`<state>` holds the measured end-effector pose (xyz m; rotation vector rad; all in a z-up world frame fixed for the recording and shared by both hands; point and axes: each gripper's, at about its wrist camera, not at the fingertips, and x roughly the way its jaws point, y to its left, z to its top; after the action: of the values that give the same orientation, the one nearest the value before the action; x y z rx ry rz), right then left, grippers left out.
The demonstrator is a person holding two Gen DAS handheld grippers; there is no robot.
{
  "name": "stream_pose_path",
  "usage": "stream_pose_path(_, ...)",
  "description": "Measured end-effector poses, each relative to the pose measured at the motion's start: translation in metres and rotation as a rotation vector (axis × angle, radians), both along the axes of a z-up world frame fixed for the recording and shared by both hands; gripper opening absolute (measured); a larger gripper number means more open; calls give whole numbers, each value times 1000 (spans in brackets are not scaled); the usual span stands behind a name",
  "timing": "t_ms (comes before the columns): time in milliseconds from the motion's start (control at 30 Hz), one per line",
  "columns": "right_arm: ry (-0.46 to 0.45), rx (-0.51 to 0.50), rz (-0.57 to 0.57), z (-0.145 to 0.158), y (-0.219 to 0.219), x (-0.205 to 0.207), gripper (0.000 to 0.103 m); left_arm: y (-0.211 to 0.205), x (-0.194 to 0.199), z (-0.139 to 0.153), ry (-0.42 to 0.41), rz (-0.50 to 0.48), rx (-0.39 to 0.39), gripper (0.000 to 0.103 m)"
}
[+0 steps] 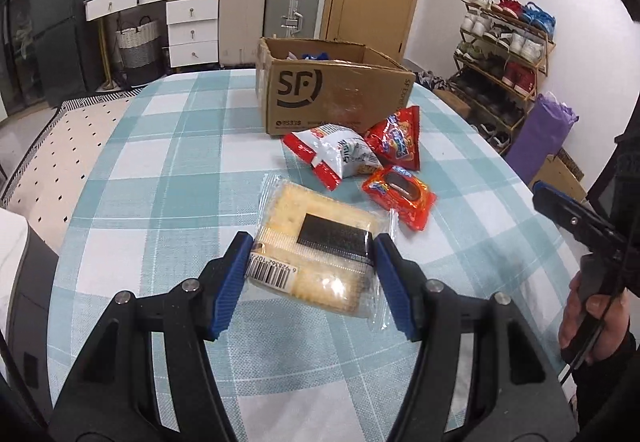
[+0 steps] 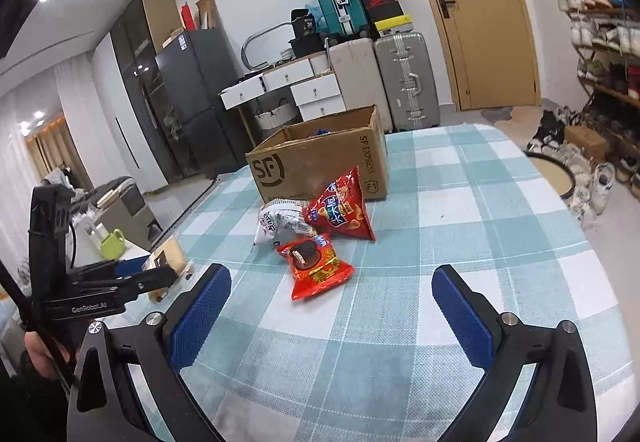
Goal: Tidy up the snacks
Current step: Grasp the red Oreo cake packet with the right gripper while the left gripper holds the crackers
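My left gripper [image 1: 310,248] is shut on a clear pack of crackers [image 1: 320,242], held above the checked tablecloth [image 1: 160,181]; the right wrist view shows that same pack [image 2: 172,254] lifted at the far left. Beyond it lie three snacks in front of an open cardboard box [image 1: 332,97]: a white and red bag [image 1: 340,153], a red triangular chip bag [image 1: 396,137] and a red cookie pack [image 1: 400,197]. My right gripper [image 2: 332,282] stands open with nothing between its fingers, a little short of the cookie pack [image 2: 316,266]. The box [image 2: 320,161] holds something blue.
Suitcases [image 1: 272,13], white drawers [image 1: 188,29] and a basket [image 1: 138,41] stand behind the table. A shoe rack [image 1: 504,45] lines the right wall beside a purple roll [image 1: 540,133]. A person's hand [image 1: 588,314] holds the right gripper at the right edge.
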<state>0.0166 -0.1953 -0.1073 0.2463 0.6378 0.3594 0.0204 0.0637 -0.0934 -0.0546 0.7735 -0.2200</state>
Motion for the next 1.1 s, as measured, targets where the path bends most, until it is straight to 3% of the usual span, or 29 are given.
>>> stream_pose_path(167, 37, -30, 34, -8, 6, 19, 102, 15, -3, -1, 7, 27, -37, 60)
stream_pose_path(533, 164, -202, 271, -49, 68, 94, 102, 31, 4, -18, 69, 64, -65, 60)
stream_pose_path(767, 242, -294, 303, -66, 96, 129, 101, 40, 13, -29, 109, 91, -85, 60)
stream_pose_path(900, 240, -339, 302, -68, 105, 135, 85, 45, 13, -32, 108, 114, -102, 60)
stream_pose_path(1000, 239, -403, 316, -70, 115, 131, 85, 43, 13, -33, 113, 118, -97, 60)
stream_pose_path(1100, 237, -404, 334, -69, 118, 128, 80, 39, 12, -32, 118, 113, -92, 60)
